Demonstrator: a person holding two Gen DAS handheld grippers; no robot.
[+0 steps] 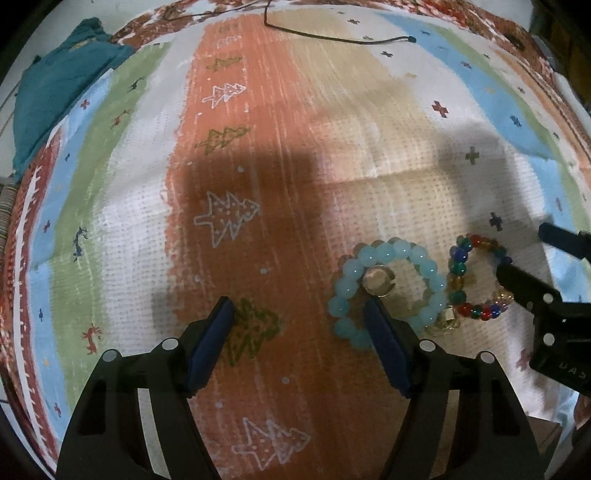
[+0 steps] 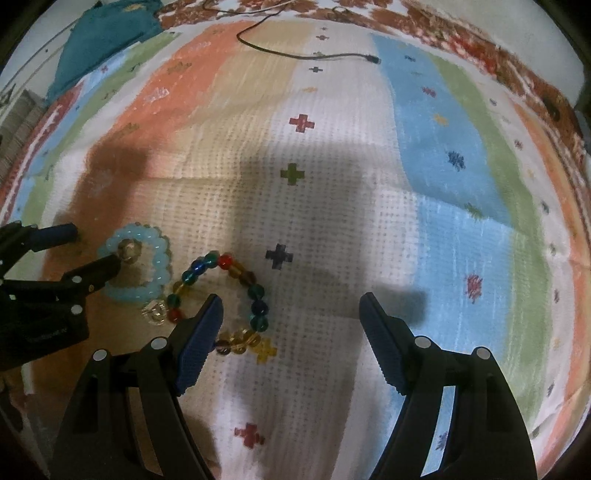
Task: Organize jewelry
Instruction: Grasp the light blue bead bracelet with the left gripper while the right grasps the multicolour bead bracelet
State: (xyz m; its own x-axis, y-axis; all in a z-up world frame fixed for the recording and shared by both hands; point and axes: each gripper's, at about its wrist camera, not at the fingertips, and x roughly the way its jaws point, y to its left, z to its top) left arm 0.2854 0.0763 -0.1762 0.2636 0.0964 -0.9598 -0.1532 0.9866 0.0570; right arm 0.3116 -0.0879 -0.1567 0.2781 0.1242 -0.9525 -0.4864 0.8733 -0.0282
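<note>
Two bead bracelets are seen lying flat and side by side on a striped cloth (image 1: 258,110), with a ring and a small clear charm among them. The pale blue bracelet (image 1: 388,291) is found at lower right of centre in the left wrist view, and the ring (image 1: 377,280) rests inside its loop, against the upper left beads. The multicoloured bracelet (image 2: 225,299) is placed just to its right, at lower left of centre in the right wrist view. The clear charm (image 2: 155,313) sits between the two loops at their lower edges.

Both bracelets are judged light, with hard, smooth, round beads on a limp string, so slipping and sagging are to be expected when lifted. A hold is best taken across one side of the loop, with a bead pinched between the pads. Neither loop points any way; the multicoloured one is drawn slightly long from top to bottom of the frame.

The left gripper (image 1: 299,306) is held spread with nothing pinched, its right finger over the lower left beads of the blue loop. The right gripper (image 2: 291,302) is likewise held spread and empty, its left finger over the lower left arc of the multicoloured loop. A dark cord (image 1: 332,35) and a teal cloth (image 1: 55,88) are seen at the top of the frame.
</note>
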